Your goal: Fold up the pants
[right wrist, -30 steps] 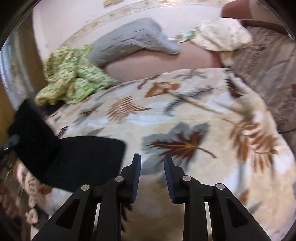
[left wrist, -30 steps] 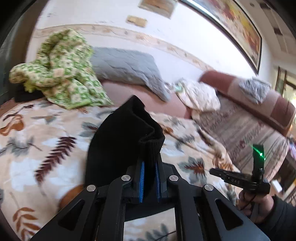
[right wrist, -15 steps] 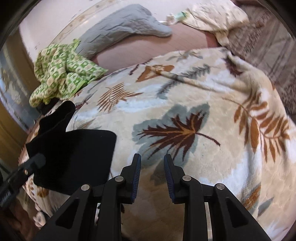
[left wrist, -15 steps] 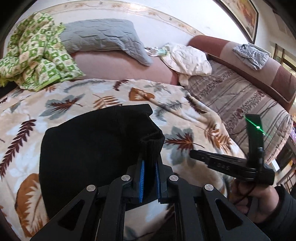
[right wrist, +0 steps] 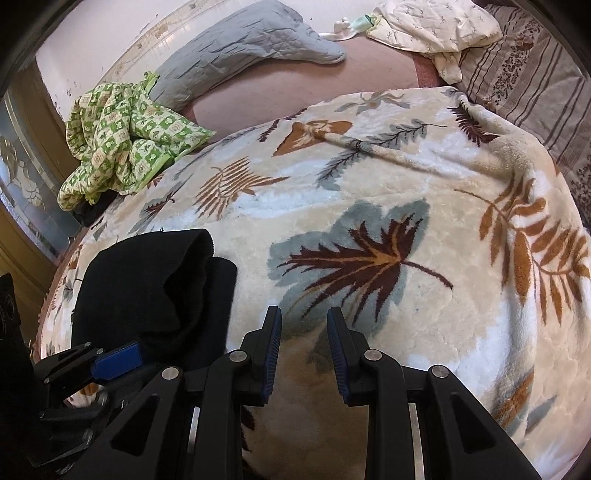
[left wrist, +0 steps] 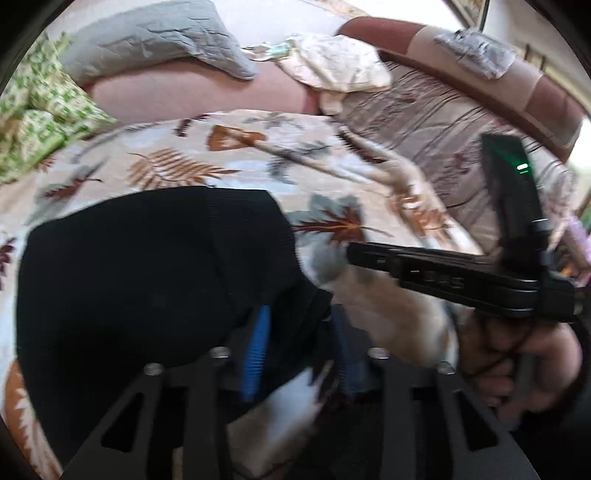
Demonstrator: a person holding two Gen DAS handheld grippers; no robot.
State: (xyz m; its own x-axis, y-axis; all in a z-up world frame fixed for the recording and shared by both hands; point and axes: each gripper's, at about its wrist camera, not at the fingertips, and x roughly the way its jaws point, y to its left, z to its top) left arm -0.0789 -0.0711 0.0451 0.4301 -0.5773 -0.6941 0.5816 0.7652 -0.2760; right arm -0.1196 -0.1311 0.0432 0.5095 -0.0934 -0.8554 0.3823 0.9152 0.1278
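The black pants (left wrist: 129,277) lie folded in a thick stack on the leaf-print blanket (left wrist: 177,166). My left gripper (left wrist: 300,354) is over their near right corner, its jaws opening. A fold of black cloth still sits loosely between the blue pads (left wrist: 255,354), which no longer pinch it. In the right wrist view the pants (right wrist: 155,288) are at the lower left, with the left gripper's blue pad (right wrist: 118,360) at their near edge. My right gripper (right wrist: 303,347) hovers open over bare blanket (right wrist: 369,206) just right of the pants, nothing between its fingers.
A green patterned cloth (right wrist: 122,140) is heaped at the far left and a grey pillow (right wrist: 240,48) lies behind the blanket. A cream cloth (right wrist: 432,22) and a striped cover (right wrist: 535,81) are at the far right. A hand (left wrist: 517,354) holds the right gripper's body (left wrist: 443,273).
The left gripper carried the pants' raised end forward and down onto the stack, then its jaws parted from the cloth. The right gripper sank slightly, still open.
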